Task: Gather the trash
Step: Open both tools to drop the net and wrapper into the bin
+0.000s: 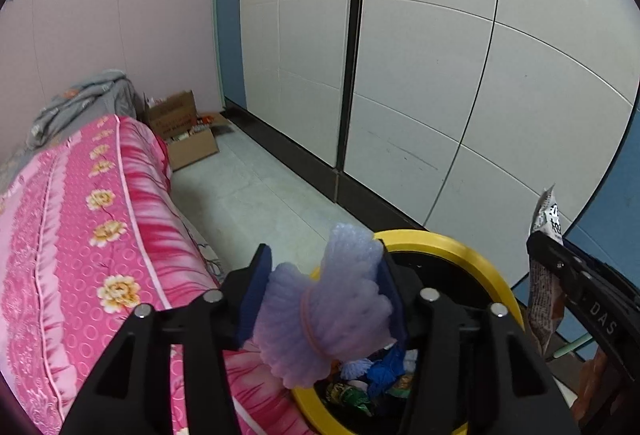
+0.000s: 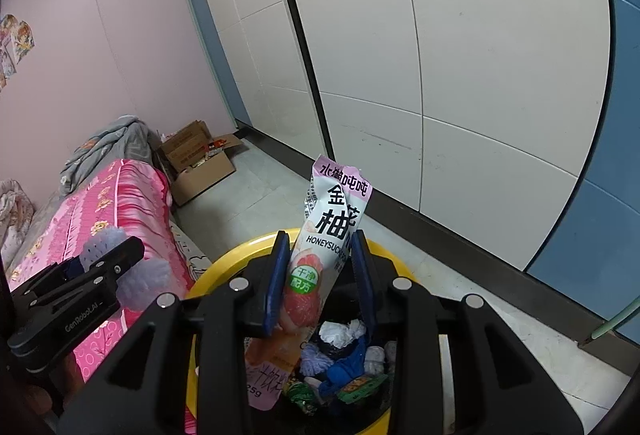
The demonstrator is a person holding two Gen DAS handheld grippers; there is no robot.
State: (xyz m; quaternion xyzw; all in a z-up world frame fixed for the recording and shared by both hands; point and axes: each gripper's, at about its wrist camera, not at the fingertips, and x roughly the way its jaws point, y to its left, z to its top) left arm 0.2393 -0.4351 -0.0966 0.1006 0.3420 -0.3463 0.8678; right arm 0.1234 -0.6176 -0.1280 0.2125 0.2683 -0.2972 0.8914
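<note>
My left gripper (image 1: 324,275) is shut on a pale purple foam net (image 1: 328,311) and holds it over the rim of a yellow-rimmed trash bin (image 1: 440,243). My right gripper (image 2: 320,267) is shut on a white and pink drink pouch (image 2: 320,255) and holds it upright above the same bin (image 2: 224,263). The bin holds blue and white scraps and wrappers (image 2: 344,359). The right gripper with its pouch (image 1: 544,275) shows at the right of the left wrist view. The left gripper with the foam net (image 2: 100,247) shows at the left of the right wrist view.
A bed with a pink flowered cover (image 1: 80,235) lies to the left, touching the bin. An open cardboard box (image 1: 188,135) stands on the floor beyond the bed. White wardrobe doors (image 1: 400,95) run along the right. A grey blanket (image 2: 112,143) lies at the bed's far end.
</note>
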